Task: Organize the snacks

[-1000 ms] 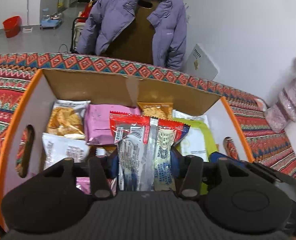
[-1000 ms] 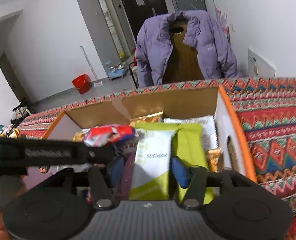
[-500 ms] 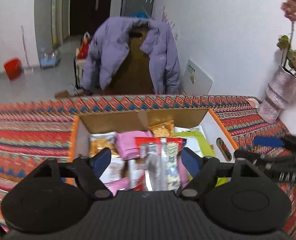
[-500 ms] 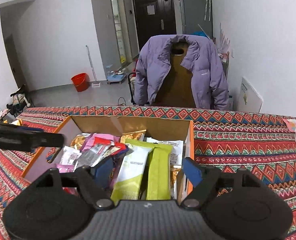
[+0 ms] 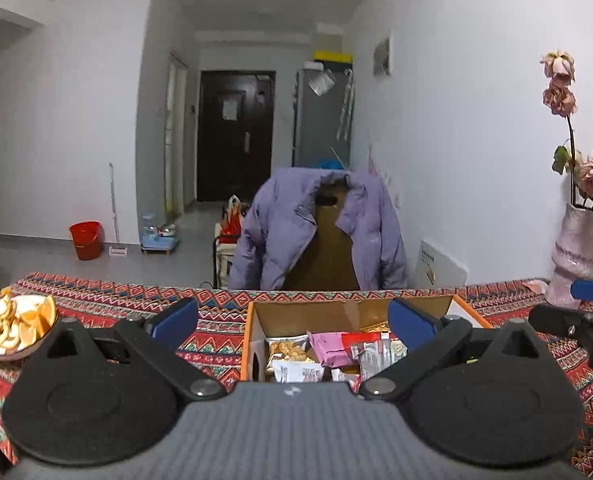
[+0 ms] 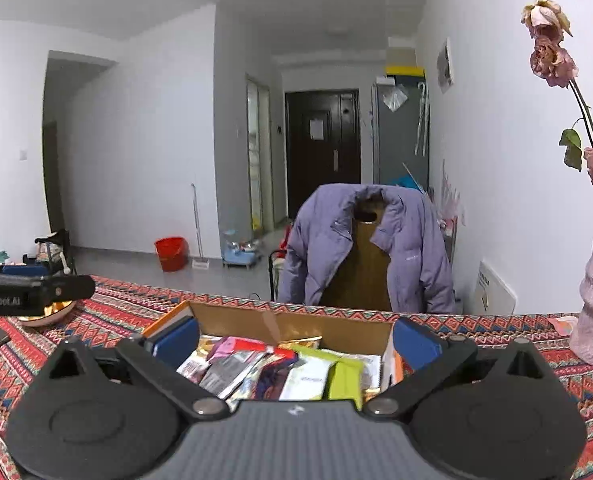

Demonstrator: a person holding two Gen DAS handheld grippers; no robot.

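While both jaws open empty, snack box (image 6: 292,326) sits ahead, below left gripper (image 5: 292,322), right gripper (image 6: 296,340).

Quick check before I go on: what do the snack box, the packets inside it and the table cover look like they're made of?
Snack box: corrugated cardboard, matte brown inside, orange-and-white outside; a raw folded flap shows.
Packets: thin plastic or foil film, probably; they are glossy and crinkled, with crimped ends.
Table cover: looks like woven cloth with a matte zigzag pattern, though it could be printed.
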